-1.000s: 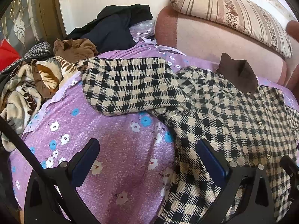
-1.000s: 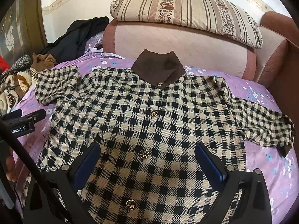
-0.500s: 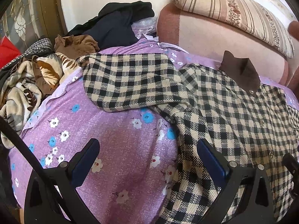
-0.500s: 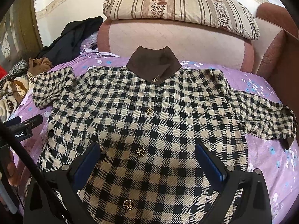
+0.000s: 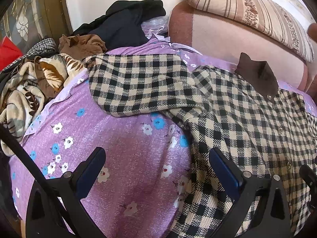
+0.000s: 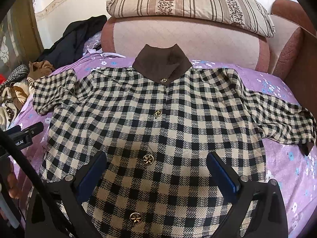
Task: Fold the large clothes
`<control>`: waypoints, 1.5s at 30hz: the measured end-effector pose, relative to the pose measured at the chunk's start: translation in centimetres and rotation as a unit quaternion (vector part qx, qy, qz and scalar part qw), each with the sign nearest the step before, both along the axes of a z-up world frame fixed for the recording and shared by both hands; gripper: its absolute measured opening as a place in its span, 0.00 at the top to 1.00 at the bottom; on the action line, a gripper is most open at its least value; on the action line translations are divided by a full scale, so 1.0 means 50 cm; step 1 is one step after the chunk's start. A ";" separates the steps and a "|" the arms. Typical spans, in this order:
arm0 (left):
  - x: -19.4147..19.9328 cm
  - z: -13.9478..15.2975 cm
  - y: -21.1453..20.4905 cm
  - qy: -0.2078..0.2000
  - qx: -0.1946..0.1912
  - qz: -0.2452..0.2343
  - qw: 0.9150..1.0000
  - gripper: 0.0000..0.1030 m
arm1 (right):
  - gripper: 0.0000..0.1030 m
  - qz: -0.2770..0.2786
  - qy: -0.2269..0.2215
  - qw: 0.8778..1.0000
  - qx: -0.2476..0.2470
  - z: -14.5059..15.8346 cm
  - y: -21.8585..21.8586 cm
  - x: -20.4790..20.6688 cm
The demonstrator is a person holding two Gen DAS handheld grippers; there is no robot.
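Observation:
A black-and-cream checked shirt with a brown collar and gold buttons lies flat, front up, on a purple flowered bedsheet. Both sleeves are spread out sideways. In the left wrist view the shirt's left sleeve lies ahead of my left gripper, which is open over the sheet beside the shirt's side edge. My right gripper is open above the shirt's button line, holding nothing. The left gripper shows at the left edge of the right wrist view.
A heap of clothes and a patterned blanket lies at the left of the bed. Dark garments are piled at the back left. A padded pink headboard carries a striped pillow. A wooden frame borders the right.
Both grippers have moved slightly, so the shirt sits a little differently in each view. The shirt itself lies as before. Both grippers stay open.

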State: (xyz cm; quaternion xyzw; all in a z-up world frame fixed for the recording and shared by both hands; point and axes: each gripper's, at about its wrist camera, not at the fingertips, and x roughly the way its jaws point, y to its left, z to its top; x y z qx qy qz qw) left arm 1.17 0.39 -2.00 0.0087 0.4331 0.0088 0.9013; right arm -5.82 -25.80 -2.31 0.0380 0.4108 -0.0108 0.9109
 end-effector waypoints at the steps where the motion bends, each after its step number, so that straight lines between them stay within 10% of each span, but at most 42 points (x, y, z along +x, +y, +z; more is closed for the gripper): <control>1: 0.000 -0.001 0.001 -0.004 0.000 -0.001 1.000 0.00 | 0.01 0.000 0.001 1.000 0.000 0.000 0.001 0.000; 22: 0.034 0.021 0.067 -0.021 -0.036 0.021 0.999 0.00 | 0.01 0.013 0.015 1.000 0.000 -0.008 0.010 0.004; 31: 0.205 0.038 0.272 -0.029 -0.102 0.146 0.983 0.00 | 0.01 0.002 0.031 0.999 0.031 -0.017 -0.011 0.005; 37: 0.315 -0.008 0.319 -0.024 -0.074 0.160 0.984 0.01 | 0.01 0.004 0.041 0.998 0.042 -0.026 -0.015 0.011; 40: 0.341 -0.030 0.305 -0.021 -0.099 0.128 0.987 0.34 | 0.01 -0.004 0.041 0.998 0.048 -0.031 -0.022 0.018; 42: 0.354 -0.051 0.292 0.011 -0.113 0.112 0.987 0.86 | 0.01 -0.008 0.043 0.998 0.048 -0.034 -0.026 0.022; 45: 0.353 -0.052 0.286 0.013 -0.109 0.108 0.988 0.91 | 0.01 -0.011 0.043 0.998 0.049 -0.035 -0.031 0.021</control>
